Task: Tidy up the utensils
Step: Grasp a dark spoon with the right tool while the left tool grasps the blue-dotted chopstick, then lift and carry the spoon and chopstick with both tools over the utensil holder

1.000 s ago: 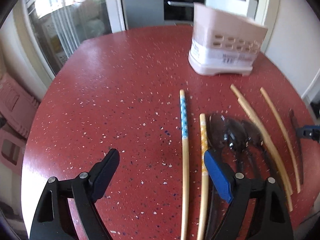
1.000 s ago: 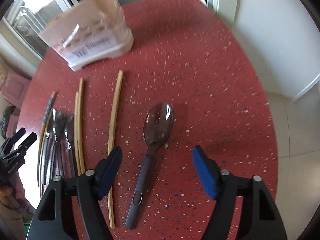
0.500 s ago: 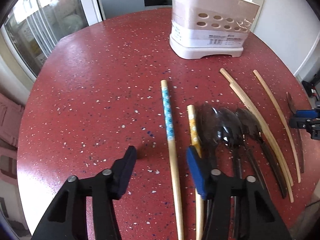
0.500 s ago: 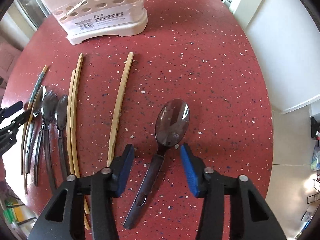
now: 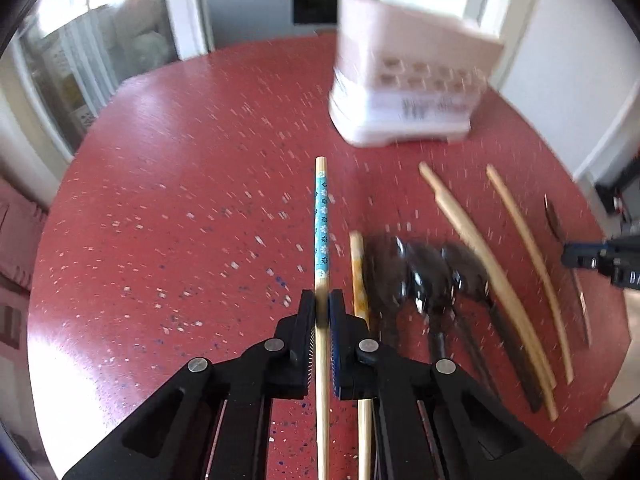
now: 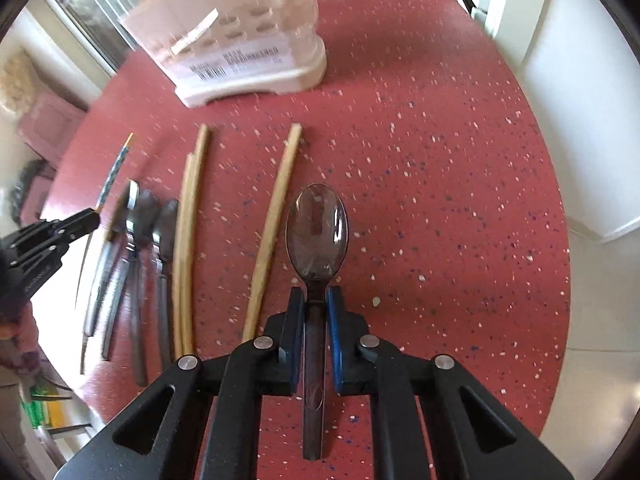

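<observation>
Both grippers clamped: left gripper (image 5: 322, 308) on a blue chopstick (image 5: 321, 216), right gripper (image 6: 316, 304) closing on a dark spoon (image 6: 316, 232).

Seen only from the left: a yellow chopstick (image 5: 357, 264) just right of the pads. Seen only from the right: spoon bowl ahead of the tips, handle between the pads. Beyond both, a blurred rack (image 6: 240, 36) on the red table (image 6: 440, 180); contents unclear.

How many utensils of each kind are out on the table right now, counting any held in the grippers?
Patterned chopsticks: 2
Plain wooden chopsticks: 3
Dark spoons: 4
Total: 9
</observation>
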{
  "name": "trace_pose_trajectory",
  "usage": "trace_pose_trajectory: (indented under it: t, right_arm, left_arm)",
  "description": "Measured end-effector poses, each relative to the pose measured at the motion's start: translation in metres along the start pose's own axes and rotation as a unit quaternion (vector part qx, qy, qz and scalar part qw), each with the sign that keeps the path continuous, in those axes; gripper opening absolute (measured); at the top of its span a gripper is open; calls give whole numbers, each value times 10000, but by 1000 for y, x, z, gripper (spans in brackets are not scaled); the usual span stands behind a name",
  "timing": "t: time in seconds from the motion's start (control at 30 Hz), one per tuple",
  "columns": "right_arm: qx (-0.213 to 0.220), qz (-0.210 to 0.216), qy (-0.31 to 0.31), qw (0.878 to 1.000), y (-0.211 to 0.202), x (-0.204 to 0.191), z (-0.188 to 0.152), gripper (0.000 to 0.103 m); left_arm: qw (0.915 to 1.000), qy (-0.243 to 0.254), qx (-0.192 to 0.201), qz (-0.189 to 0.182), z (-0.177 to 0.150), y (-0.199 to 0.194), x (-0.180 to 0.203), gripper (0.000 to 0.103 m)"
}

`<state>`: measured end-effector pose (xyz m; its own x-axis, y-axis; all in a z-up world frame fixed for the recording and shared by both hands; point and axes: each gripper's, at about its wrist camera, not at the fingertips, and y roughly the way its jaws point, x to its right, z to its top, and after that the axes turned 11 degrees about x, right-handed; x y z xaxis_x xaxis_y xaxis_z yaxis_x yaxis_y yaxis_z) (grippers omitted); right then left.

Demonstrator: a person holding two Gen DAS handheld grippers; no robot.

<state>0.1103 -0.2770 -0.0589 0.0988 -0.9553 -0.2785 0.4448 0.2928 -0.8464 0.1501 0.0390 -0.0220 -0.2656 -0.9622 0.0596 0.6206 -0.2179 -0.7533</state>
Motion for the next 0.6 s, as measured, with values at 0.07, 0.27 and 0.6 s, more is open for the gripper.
trace_pose_trajectory:
  t: [0.07, 0.27, 0.6]
  right_arm:
    - [212, 239, 46, 9995, -12, 6, 5, 13]
    - [937, 675, 0, 9933, -57, 5, 17, 13]
    - [2016, 1111, -35, 9731, -100, -9, 86, 13]
  left_arm:
    - [9993, -236, 283, 11, 6, -15, -2, 36]
    - [9897, -718, 1235, -49, 30, -66, 0, 36]
    - [9629, -1040, 2487, -119, 120, -100, 4, 36]
